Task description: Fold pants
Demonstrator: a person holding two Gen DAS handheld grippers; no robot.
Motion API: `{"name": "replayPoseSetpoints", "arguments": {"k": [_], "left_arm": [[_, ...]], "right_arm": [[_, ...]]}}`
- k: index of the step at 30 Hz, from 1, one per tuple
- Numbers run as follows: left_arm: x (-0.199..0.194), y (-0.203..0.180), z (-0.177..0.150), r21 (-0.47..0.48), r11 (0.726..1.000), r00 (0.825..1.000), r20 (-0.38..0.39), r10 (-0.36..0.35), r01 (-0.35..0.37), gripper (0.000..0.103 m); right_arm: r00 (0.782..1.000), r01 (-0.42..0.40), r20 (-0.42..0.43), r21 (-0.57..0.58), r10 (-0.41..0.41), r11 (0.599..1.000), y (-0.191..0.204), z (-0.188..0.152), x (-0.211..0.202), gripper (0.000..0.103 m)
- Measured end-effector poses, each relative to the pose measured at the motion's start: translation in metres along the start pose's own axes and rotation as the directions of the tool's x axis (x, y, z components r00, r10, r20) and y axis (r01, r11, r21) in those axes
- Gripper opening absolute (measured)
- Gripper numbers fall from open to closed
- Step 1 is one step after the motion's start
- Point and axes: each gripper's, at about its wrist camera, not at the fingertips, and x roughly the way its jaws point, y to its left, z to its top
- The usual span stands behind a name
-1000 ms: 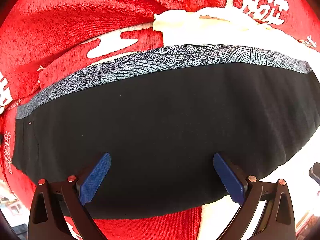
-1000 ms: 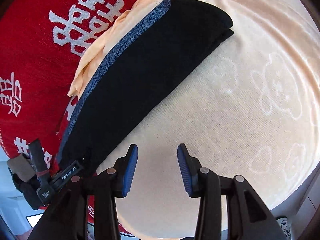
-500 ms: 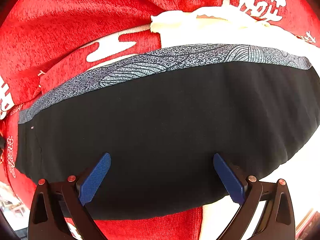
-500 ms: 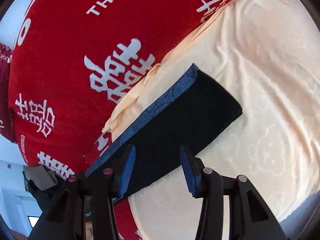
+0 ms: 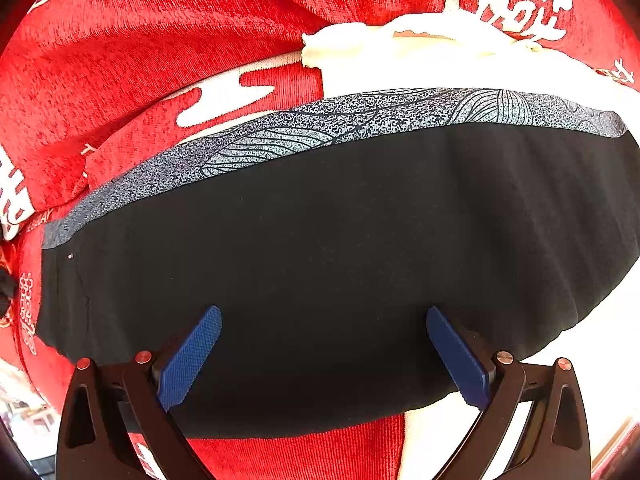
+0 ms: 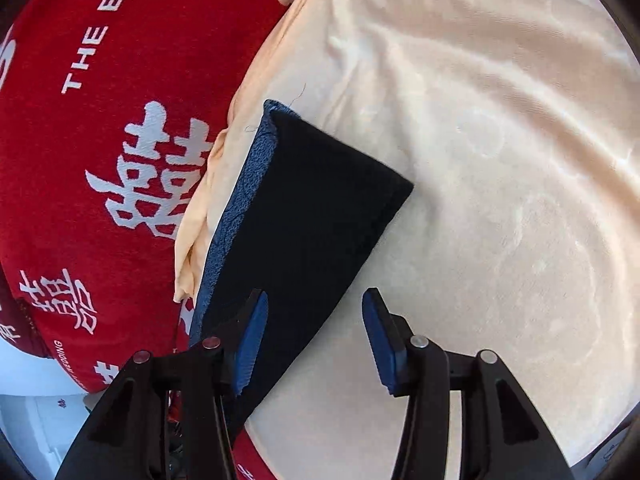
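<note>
R gripper (image 6: 314,336) pulled back, wider; folded pants (image 6: 304,216) unmoved.

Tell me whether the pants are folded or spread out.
Folded: the pants lie as a compact black rectangle with stacked layers at the edge, patterned waistband along one side.

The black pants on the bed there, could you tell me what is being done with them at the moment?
A person is folding the black pants with a handheld gripper in each hand. The pants lie as a flat folded bundle, with a grey patterned band along the far edge, partly on a cream blanket and partly on a red cover. The left gripper is wide open above the pants and the right gripper is open over their near end. Neither holds the fabric.
</note>
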Motion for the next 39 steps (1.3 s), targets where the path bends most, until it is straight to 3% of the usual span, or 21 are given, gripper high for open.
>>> {"name": "replayPoseSetpoints", "arguments": {"k": [3,7,13,17,22,24,25,26,27,31,33,35,36,37,38,39], "left_arm": [[-0.001,-0.002,0.000,0.000,1.000,1.000,0.002,0.003,-0.003,0.103],[-0.002,-0.004,0.000,0.009,1.000,1.000,0.013,0.007,-0.007,0.103],[-0.004,-0.005,0.000,0.015,1.000,1.000,0.012,0.012,-0.012,0.103],[-0.004,-0.009,-0.002,0.012,1.000,1.000,0.017,0.011,-0.011,0.103],[-0.008,-0.013,-0.003,0.020,1.000,0.999,0.028,0.015,-0.015,0.103],[-0.011,-0.013,-0.002,0.020,1.000,1.000,0.018,0.016,-0.016,0.103],[-0.014,-0.015,0.001,0.019,1.000,1.000,0.010,0.020,-0.021,0.099],[-0.020,-0.017,0.003,0.017,1.000,1.000,0.012,0.017,-0.017,0.091],[-0.030,-0.021,0.007,0.017,1.000,1.000,0.018,-0.012,0.012,0.075],[-0.063,-0.047,0.024,0.032,0.991,0.986,0.098,-0.133,0.130,0.074],[-0.070,-0.074,0.035,0.071,0.982,0.971,0.147,-0.186,0.177,0.074],[-0.059,-0.096,0.041,0.101,0.978,0.970,0.146,-0.197,0.183,0.074],[-0.045,-0.111,0.043,0.118,0.974,0.973,0.107,-0.204,0.191,0.074],[-0.025,-0.124,0.043,0.121,0.973,0.979,0.042,-0.202,0.195,0.081],[-0.022,-0.131,0.039,0.111,0.979,0.977,0.112,-0.182,0.170,0.084],[-0.023,-0.133,0.039,0.119,0.979,0.975,0.130,-0.180,0.165,0.085]], "right_arm": [[0.999,-0.035,0.025,0.051,0.034,0.998,-0.014,0.010,0.003,0.053],[0.983,-0.179,0.055,0.128,0.174,0.975,-0.016,0.026,0.007,0.055],[0.993,-0.114,0.048,0.086,0.110,0.990,-0.020,0.019,0.002,0.055],[0.983,-0.175,0.070,0.092,0.169,0.980,-0.028,0.015,0.004,0.055],[0.975,-0.212,0.089,0.061,0.206,0.975,-0.006,0.037,0.033,0.055],[0.983,-0.174,0.072,0.072,0.169,0.982,0.004,0.040,0.040,0.038],[0.983,-0.179,0.056,0.079,0.175,0.981,0.006,0.040,0.043,0.015],[0.980,-0.194,0.053,0.081,0.190,0.978,0.006,0.040,0.041,0.016],[0.979,-0.201,0.050,0.075,0.198,0.977,0.008,0.039,0.038,0.016],[0.961,-0.273,0.044,0.023,0.272,0.962,0.021,0.034,0.016,0.015],[0.959,-0.281,0.037,-0.014,0.281,0.960,0.033,0.031,0.006,0.015],[0.962,-0.270,0.031,-0.051,0.271,0.962,0.044,0.030,0.003,0.015],[0.966,-0.254,0.027,-0.075,0.257,0.964,0.050,0.029,0.003,0.015],[0.972,-0.234,0.011,-0.097,0.236,0.967,0.056,0.029,0.006,0.015],[0.974,-0.224,0.020,-0.115,0.227,0.968,0.061,0.028,0.006,0.015],[0.975,-0.216,0.015,-0.129,0.220,0.968,0.066,0.028,0.006,0.015]]}}
